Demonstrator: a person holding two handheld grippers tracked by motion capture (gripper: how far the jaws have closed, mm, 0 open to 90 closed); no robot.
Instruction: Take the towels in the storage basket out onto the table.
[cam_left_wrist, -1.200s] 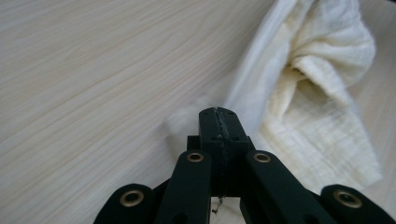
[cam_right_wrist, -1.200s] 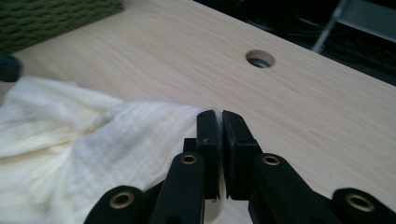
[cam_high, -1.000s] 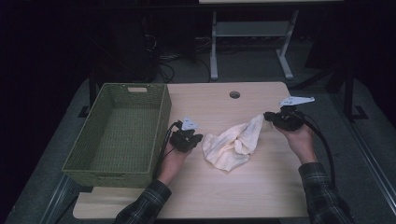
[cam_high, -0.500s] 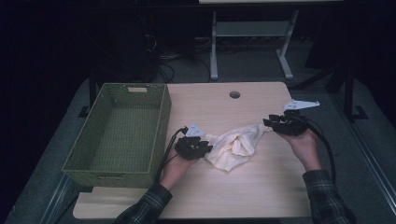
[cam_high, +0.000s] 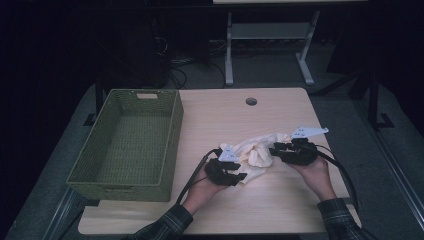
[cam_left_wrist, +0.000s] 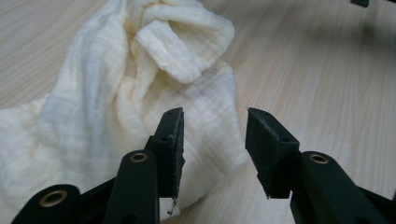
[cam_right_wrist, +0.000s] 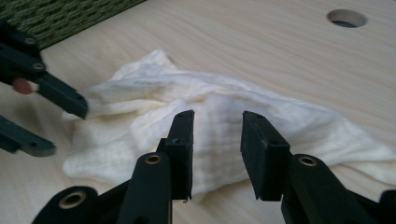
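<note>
Both hands have moved nearer the person since a second ago, and the cloth is more bunched up. It lies on the table, right of the basket. The left gripper and right gripper point inward at the cloth from each side. The left jaws have just been opening. Both pairs stand partly open over the cloth, gripping nothing.

Left gripper: was black, brass-ringed screw holes, ribbed pads.
Right gripper: was black, pale three-cornered plate on top.
Cables: were black, trailing from each gripper.
Sleeves: were dark plaid.
</note>
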